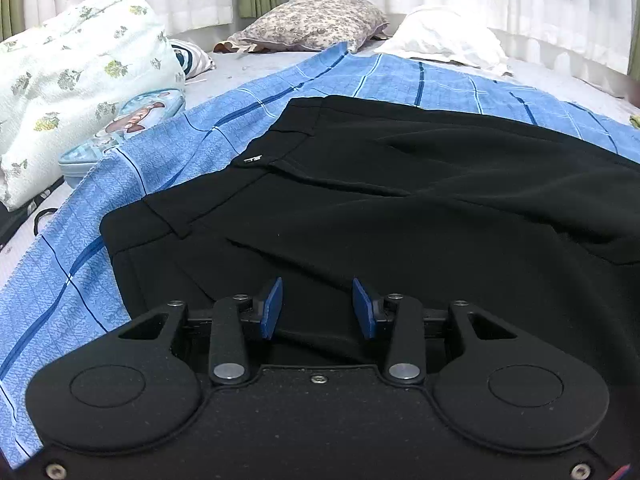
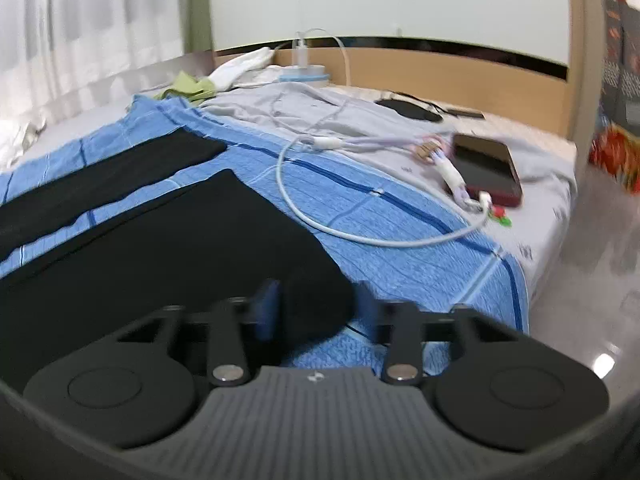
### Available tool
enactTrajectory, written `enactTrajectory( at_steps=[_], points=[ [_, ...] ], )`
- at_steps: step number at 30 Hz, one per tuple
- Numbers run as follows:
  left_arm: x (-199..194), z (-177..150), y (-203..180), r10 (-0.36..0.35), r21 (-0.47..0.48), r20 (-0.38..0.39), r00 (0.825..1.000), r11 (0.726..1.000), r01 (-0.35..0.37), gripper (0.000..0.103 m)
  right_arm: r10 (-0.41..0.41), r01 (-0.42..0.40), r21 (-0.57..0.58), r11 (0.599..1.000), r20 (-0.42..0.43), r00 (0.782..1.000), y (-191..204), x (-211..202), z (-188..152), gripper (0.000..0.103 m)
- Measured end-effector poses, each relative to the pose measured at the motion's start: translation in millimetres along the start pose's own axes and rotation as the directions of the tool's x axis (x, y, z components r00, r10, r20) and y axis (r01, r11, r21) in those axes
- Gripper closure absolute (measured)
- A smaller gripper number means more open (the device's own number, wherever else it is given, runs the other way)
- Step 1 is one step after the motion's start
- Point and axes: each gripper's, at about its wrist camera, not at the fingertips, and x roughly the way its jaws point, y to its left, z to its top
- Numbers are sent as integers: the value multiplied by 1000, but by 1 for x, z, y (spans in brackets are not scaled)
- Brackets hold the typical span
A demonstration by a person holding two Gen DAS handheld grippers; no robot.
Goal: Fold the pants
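Note:
Black pants (image 1: 400, 200) lie flat on a blue checked blanket (image 1: 160, 152) on the bed, waistband toward the left. My left gripper (image 1: 318, 308) is open, its blue pads over the near edge of the pants at the hip, holding nothing. In the right wrist view the two pant legs (image 2: 160, 240) stretch away to the left, spread apart. My right gripper (image 2: 316, 304) is open at the hem of the near leg, with the hem corner lying between its fingers; the view is blurred.
Floral bedding (image 1: 72, 80), a blue pencil case (image 1: 120, 132) and pillows (image 1: 316, 20) lie beyond the waistband. A phone (image 2: 488, 168) and a white cable (image 2: 360, 236) lie on the blanket right of the hems. The bed edge and floor (image 2: 592, 280) are at right.

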Motion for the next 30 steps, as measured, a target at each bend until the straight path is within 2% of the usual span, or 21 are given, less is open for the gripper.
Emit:
enactTrajectory(
  at_steps=[1, 3, 6, 10, 12, 14, 15, 16, 17, 18, 19, 21, 23, 24, 26, 30],
  points=[
    [0, 0, -1, 4, 2, 1, 1000, 1000, -4, 64, 9, -9, -14, 1000, 3, 1000, 2, -1, 1, 83],
    [1, 1, -2, 11, 12, 2, 1000, 1000, -11, 64, -7, 8, -68, 998, 22, 1000, 6, -5, 1, 85],
    [3, 1, -3, 14, 19, 1, 1000, 1000, -14, 64, -87, 100, -156, 983, 91, 992, 9, -13, 1, 86],
    [4, 2, -3, 17, 23, 3, 1000, 1000, -17, 64, -174, 184, -127, 975, 90, 981, -7, -10, 2, 89],
    [5, 1, -3, 20, 33, 5, 1000, 999, -21, 64, -147, 150, -82, 985, 43, 988, -19, -4, 1, 89],
    [5, 2, -5, 28, 50, 8, 1000, 998, -28, 64, -143, 147, -100, 984, 50, 989, -18, -5, -1, 87],
    [5, 3, -5, 31, 54, 7, 999, 998, -31, 64, -150, 156, -122, 980, 58, 987, -14, -7, 0, 77],
    [4, 3, -6, 32, 55, 4, 999, 998, -32, 64, -159, 166, -126, 978, 61, 985, -13, -10, 2, 61],
    [4, 6, -6, 29, 52, -5, 1000, 998, -28, 63, -154, 160, -122, 980, 55, 987, -12, -13, 6, 58],
    [3, 9, -6, 15, 46, -14, 1000, 999, -14, 62, -139, 144, -107, 984, 54, 989, -12, -18, 11, 49],
    [1, 13, -6, -5, 37, -17, 1000, 999, 5, 58, -132, 137, -91, 986, 61, 989, -10, -22, 16, 40],
    [-3, 24, -8, -48, 20, -15, 999, 999, 48, 51, -86, 91, -70, 993, 70, 994, -6, -33, 33, 30],
    [-5, 37, -12, -73, 22, -13, 997, 997, 73, 39, -20, 24, -56, 998, 68, 997, 2, -38, 49, 26],
    [-7, 47, -14, -86, 23, -3, 996, 996, 86, 35, 13, -10, -44, 999, 72, 997, 8, -41, 58, 23],
    [-7, 66, -19, -103, 8, 13, 995, 995, 103, 21, 76, -75, -19, 997, 69, 995, 21, -42, 76, 19],
    [6, 111, -27, -167, -83, -12, 986, 983, 166, 15, 190, -191, 48, 980, 14, 982, 54, -29, 108, 12]
  ],
)
